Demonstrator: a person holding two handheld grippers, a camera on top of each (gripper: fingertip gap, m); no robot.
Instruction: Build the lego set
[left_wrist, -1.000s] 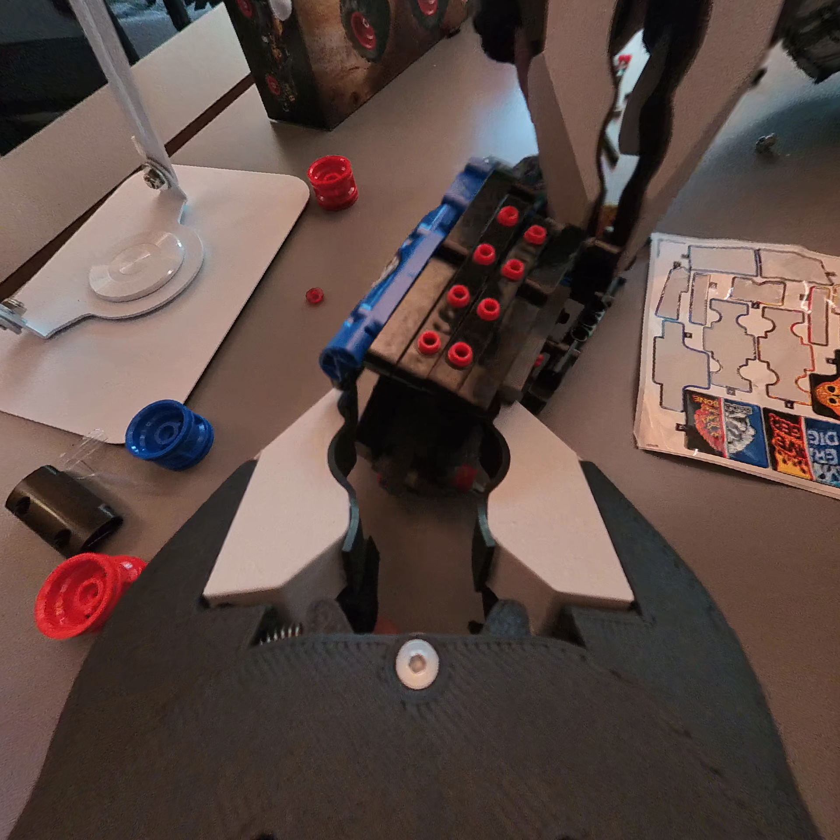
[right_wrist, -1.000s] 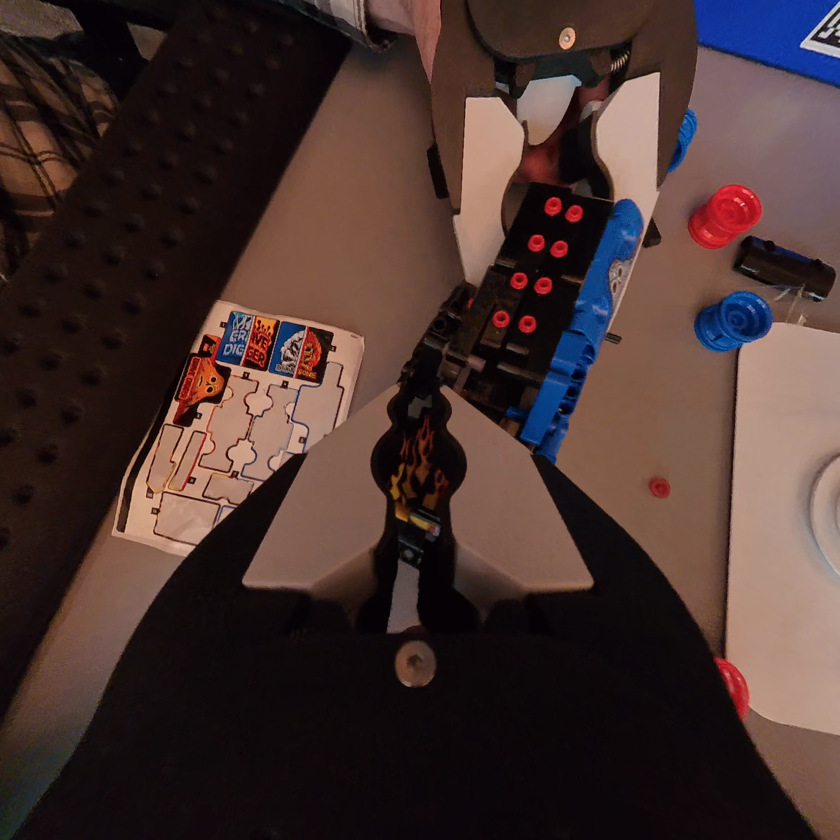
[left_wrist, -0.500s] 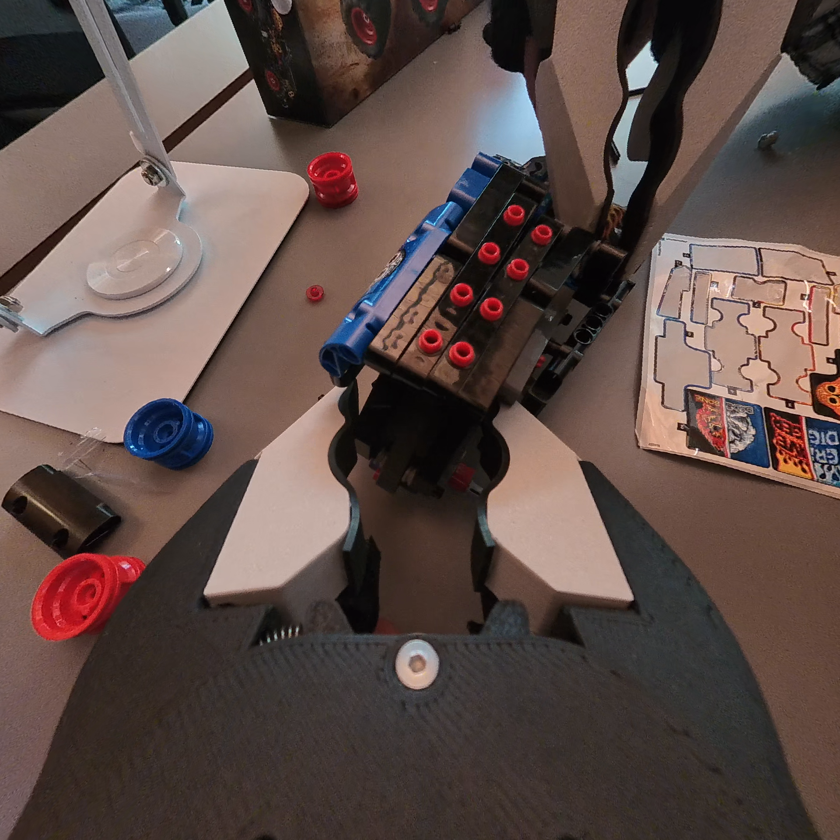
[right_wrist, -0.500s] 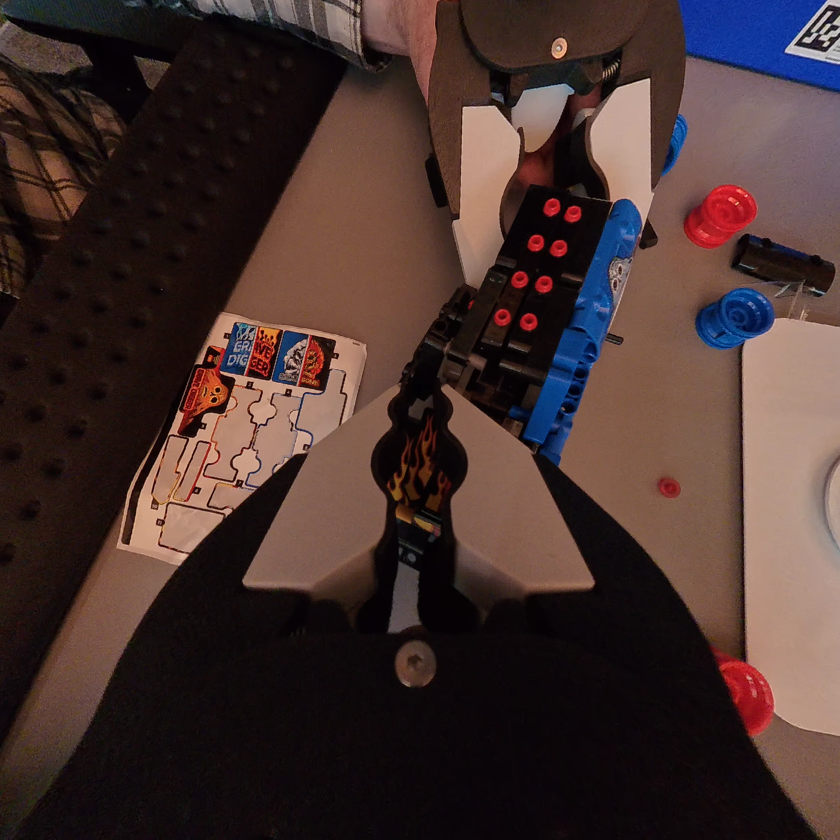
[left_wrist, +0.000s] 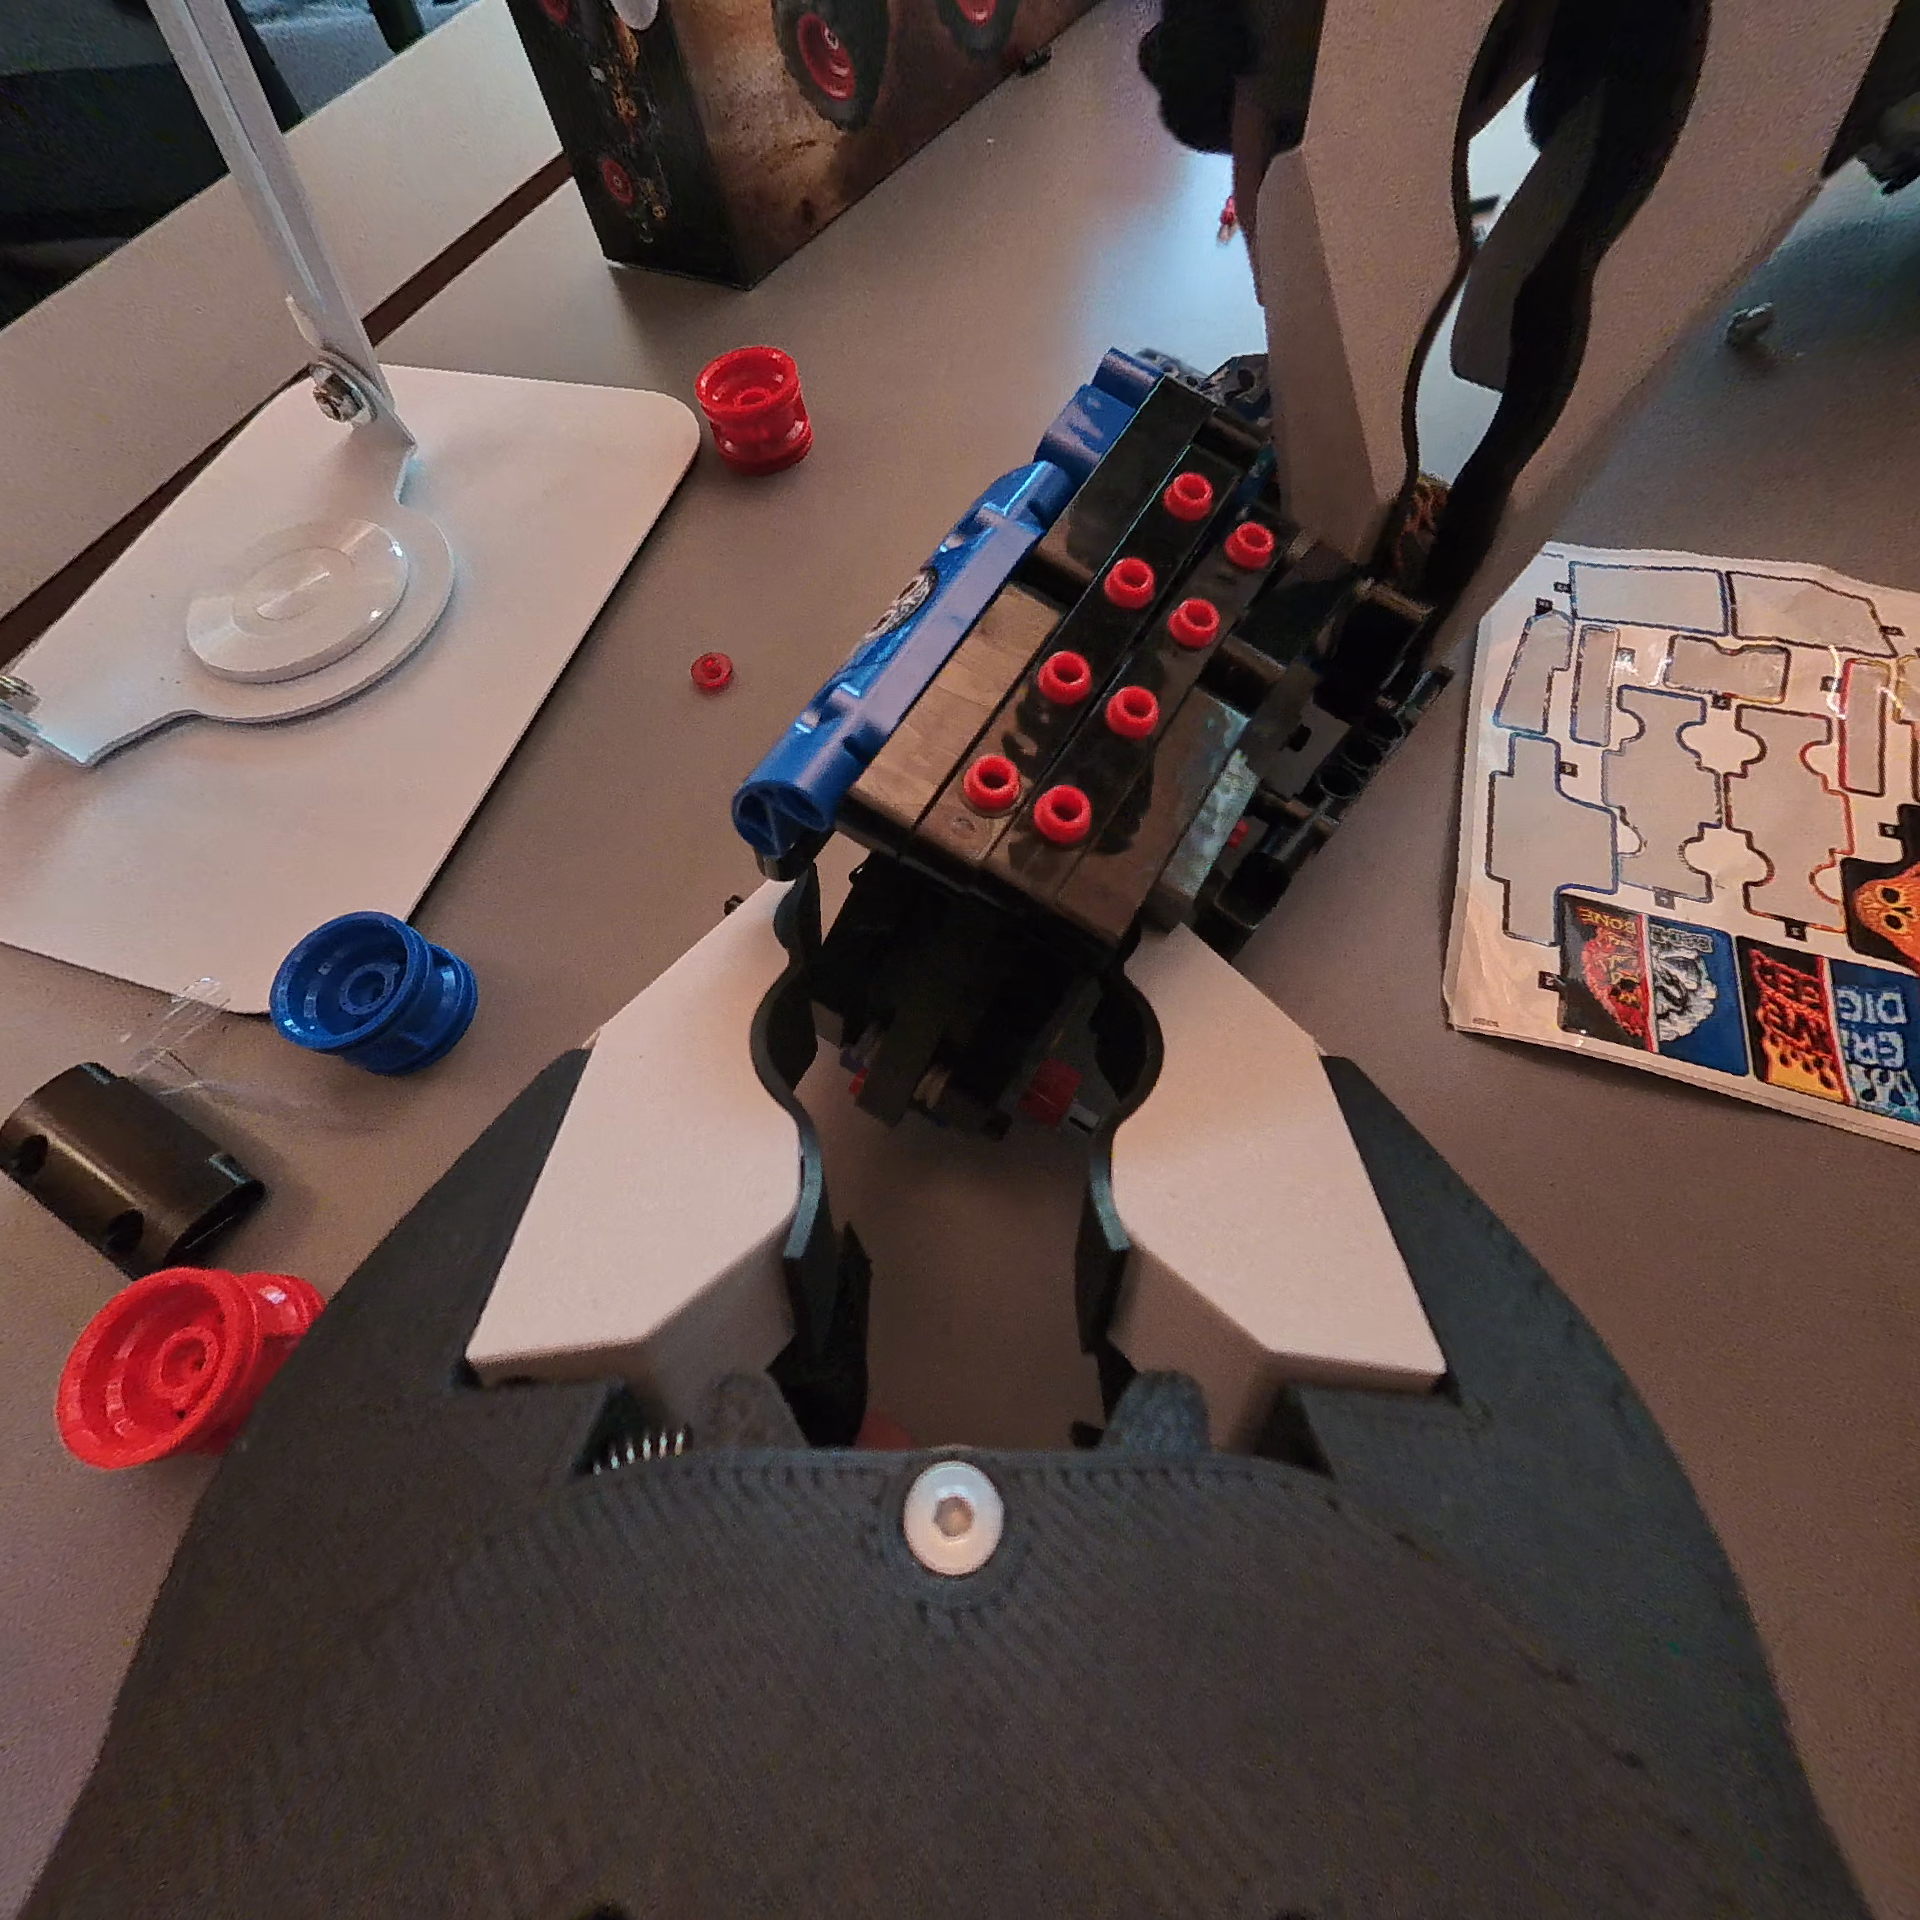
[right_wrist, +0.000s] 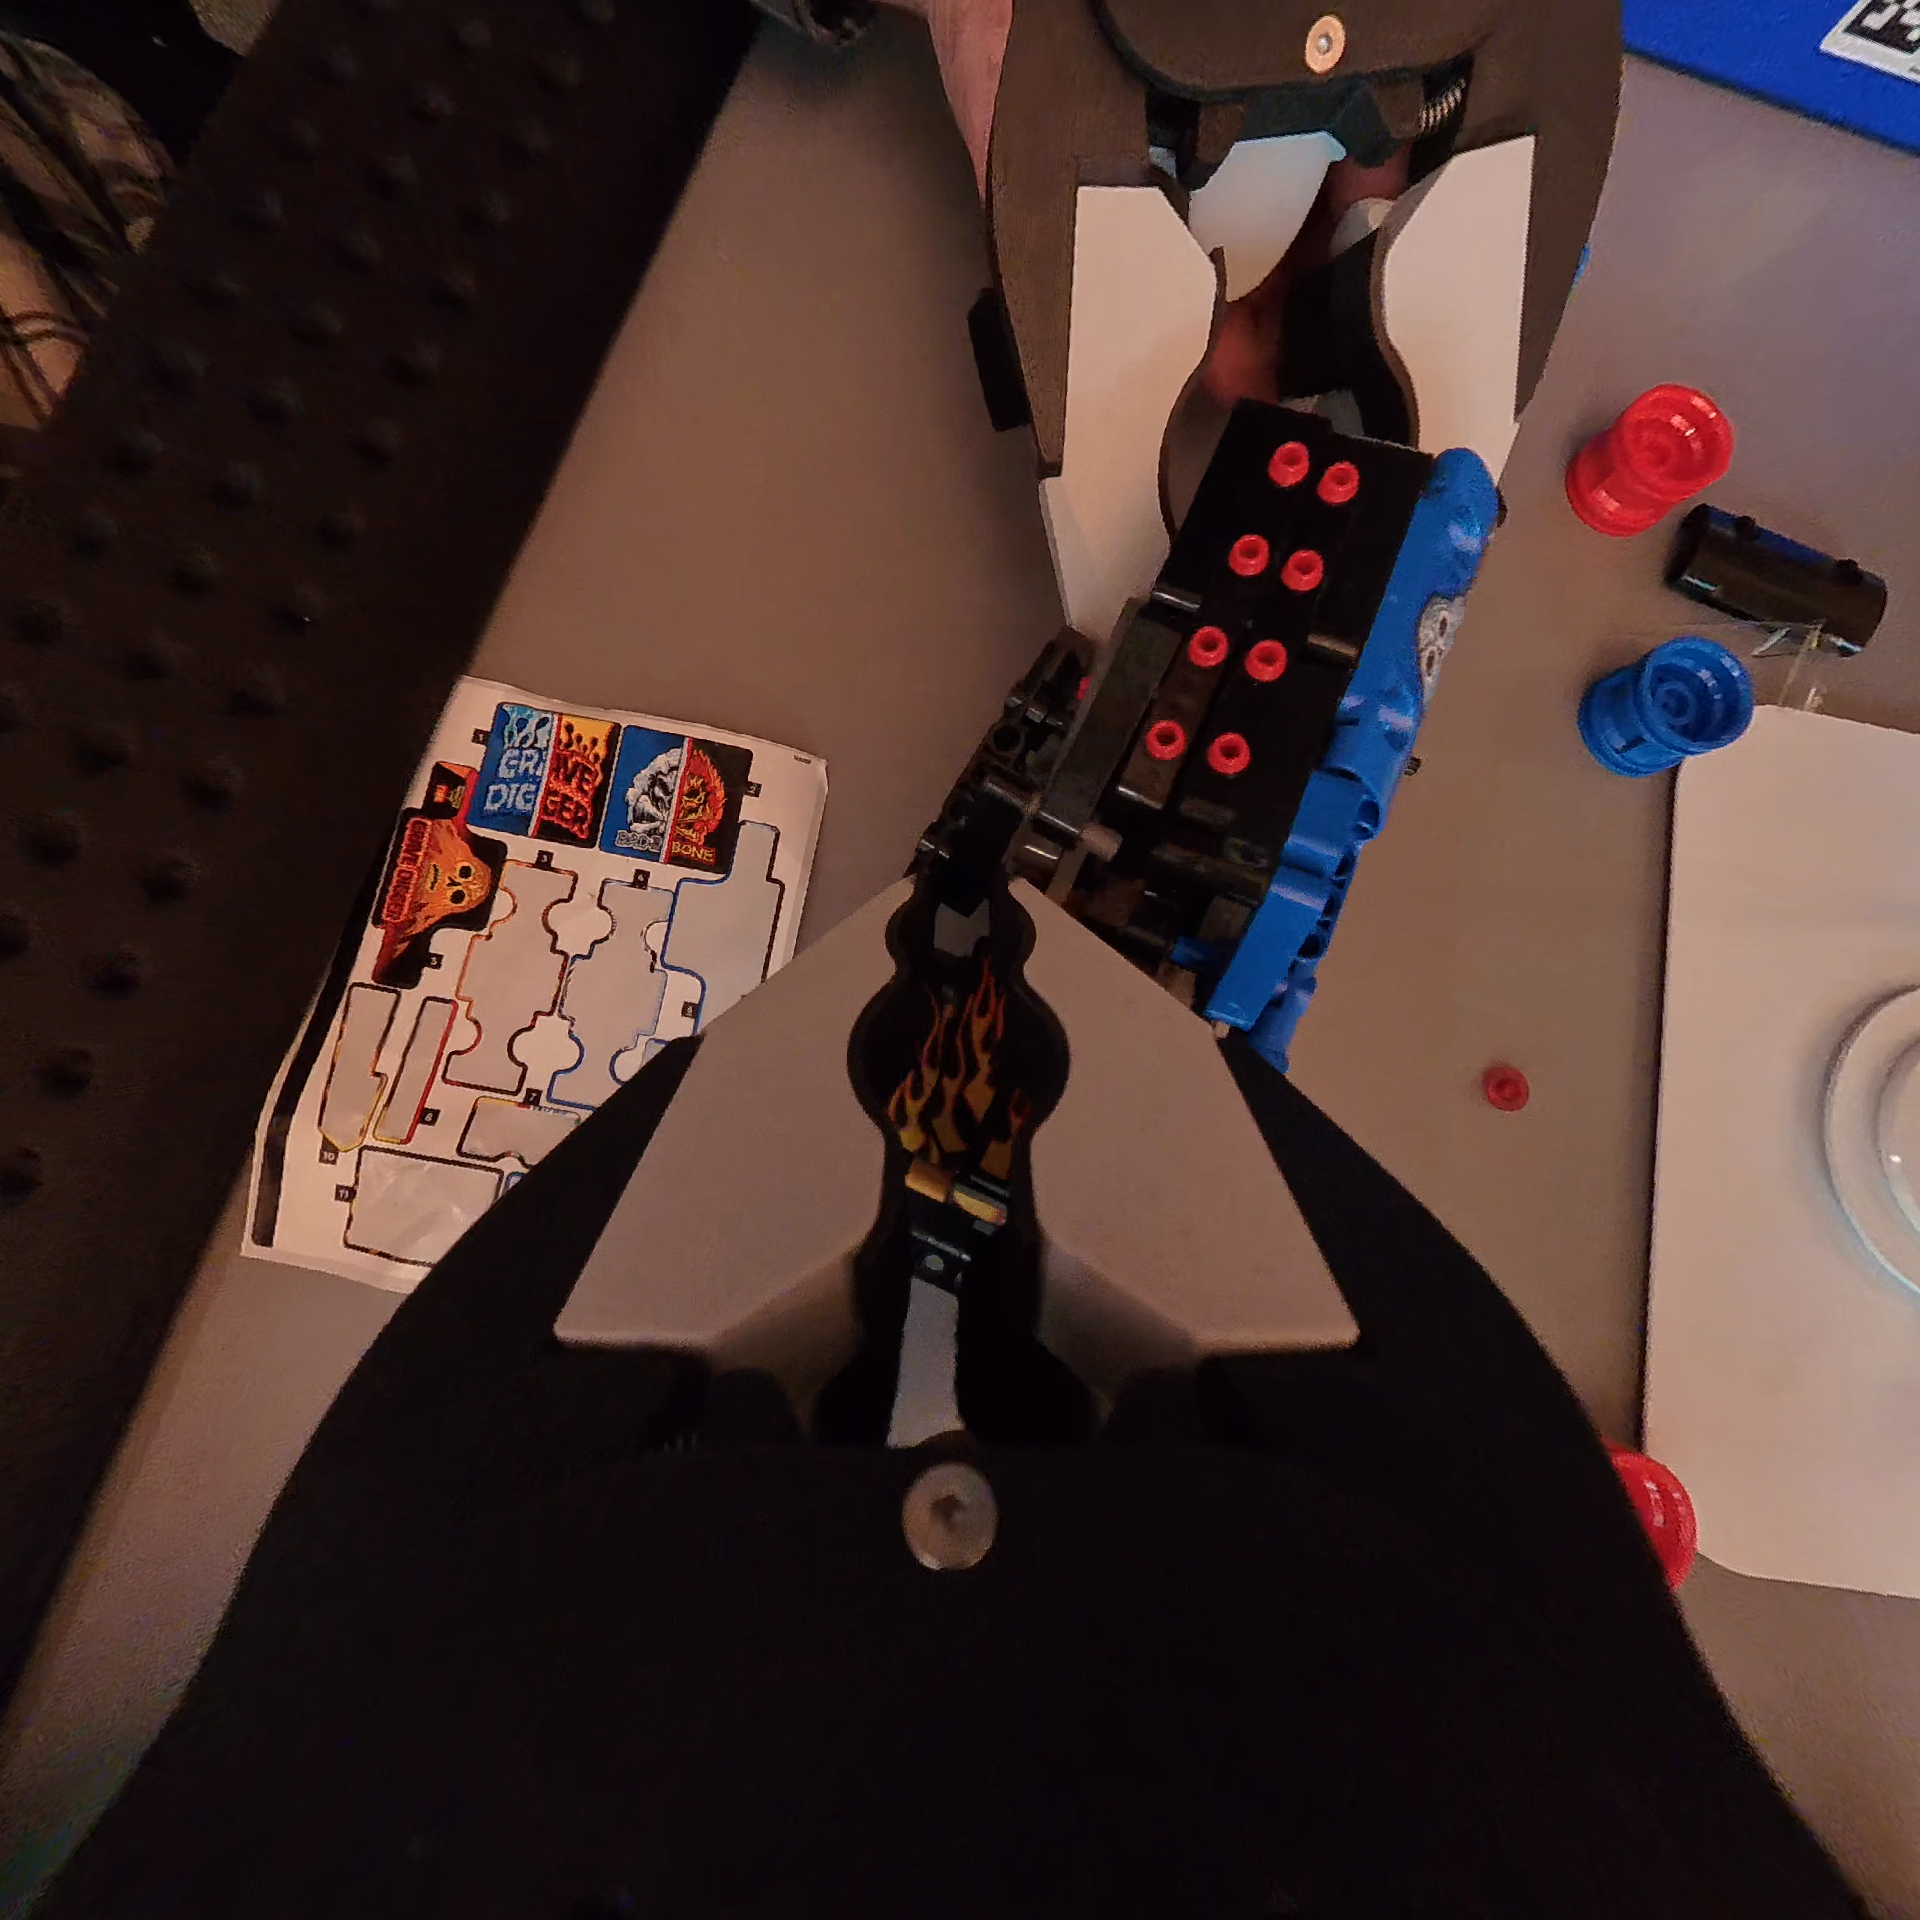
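The lego model is a black block with red studs on top and a blue beam along its left side. My left gripper is shut on the model's near black end and holds it tilted over the table. In the right wrist view the model lies between both grippers, with the left gripper at its far end. My right gripper is shut on a thin black panel with a flame sticker, whose front end touches the model's black corner. The right gripper also shows in the left wrist view.
A sticker sheet lies right of the model. To the left are two red wheel hubs, a blue hub, a black piece, a small red stud and a white stand base. The set's box stands behind. The small red stud is about 10 cm from my left fingertips and 15 cm from my right. The right camera catches it too, in the right wrist view.
The model has shifted slightly and its studded face is turned a little more toward the left wrist camera. The right gripper has edged closer to the model. Both grips are unchanged.
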